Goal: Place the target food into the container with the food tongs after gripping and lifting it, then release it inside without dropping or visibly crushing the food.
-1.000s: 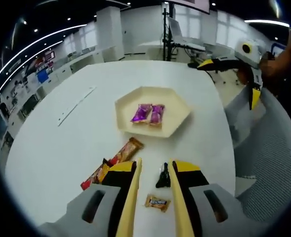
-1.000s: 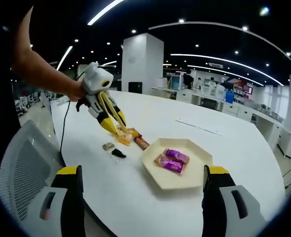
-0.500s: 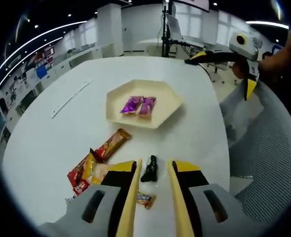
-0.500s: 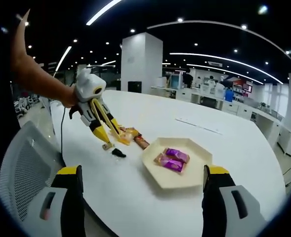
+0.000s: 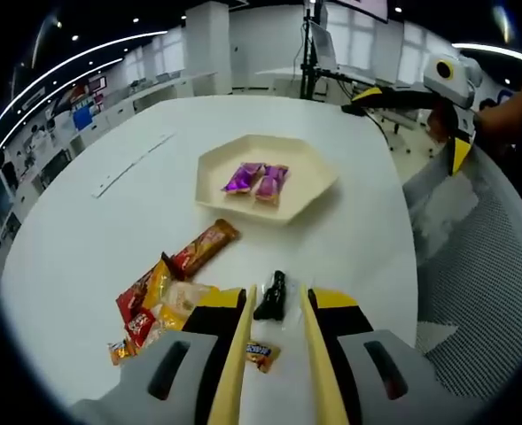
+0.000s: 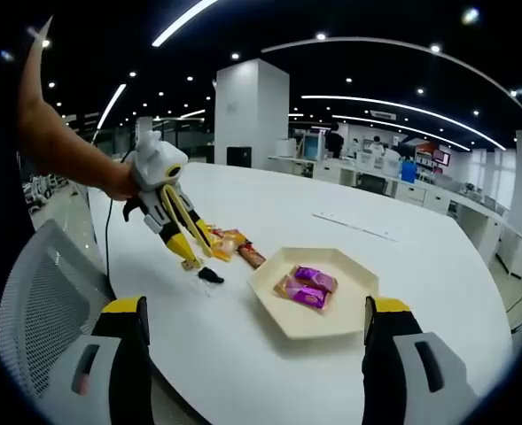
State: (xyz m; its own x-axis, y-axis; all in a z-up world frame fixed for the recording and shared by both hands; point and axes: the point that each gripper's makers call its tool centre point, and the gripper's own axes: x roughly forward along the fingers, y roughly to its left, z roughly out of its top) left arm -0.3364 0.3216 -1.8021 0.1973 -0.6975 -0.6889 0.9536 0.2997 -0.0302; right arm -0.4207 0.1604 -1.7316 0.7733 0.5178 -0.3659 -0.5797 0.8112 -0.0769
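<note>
A cream hexagonal tray [image 5: 309,168] [image 6: 331,320] on the white table holds two purple-wrapped snacks [image 5: 256,180] [image 6: 303,285]. My left gripper [image 5: 274,290] is open, hanging low over the table's near edge. A black-wrapped candy [image 5: 272,297] lies at its fingertips and a small orange candy [image 5: 261,354] lies further back between the fingers. In the right gripper view the left gripper [image 6: 198,257] points down beside the black candy [image 6: 211,275]. My right gripper [image 6: 256,305] [image 5: 402,133] is wide open with nothing in it, off the table's edge.
A brown snack bar [image 5: 203,248] and a heap of red and yellow wrappers [image 5: 150,305] [image 6: 225,241] lie left of the left gripper. A white strip [image 5: 132,164] lies on the far table. A grey mesh chair [image 5: 482,266] [image 6: 39,292] stands at the table's edge.
My left gripper has dropped and drawn back towards the table's near edge, bringing its tips down by the black candy. The right gripper has stayed put and wide open.
</note>
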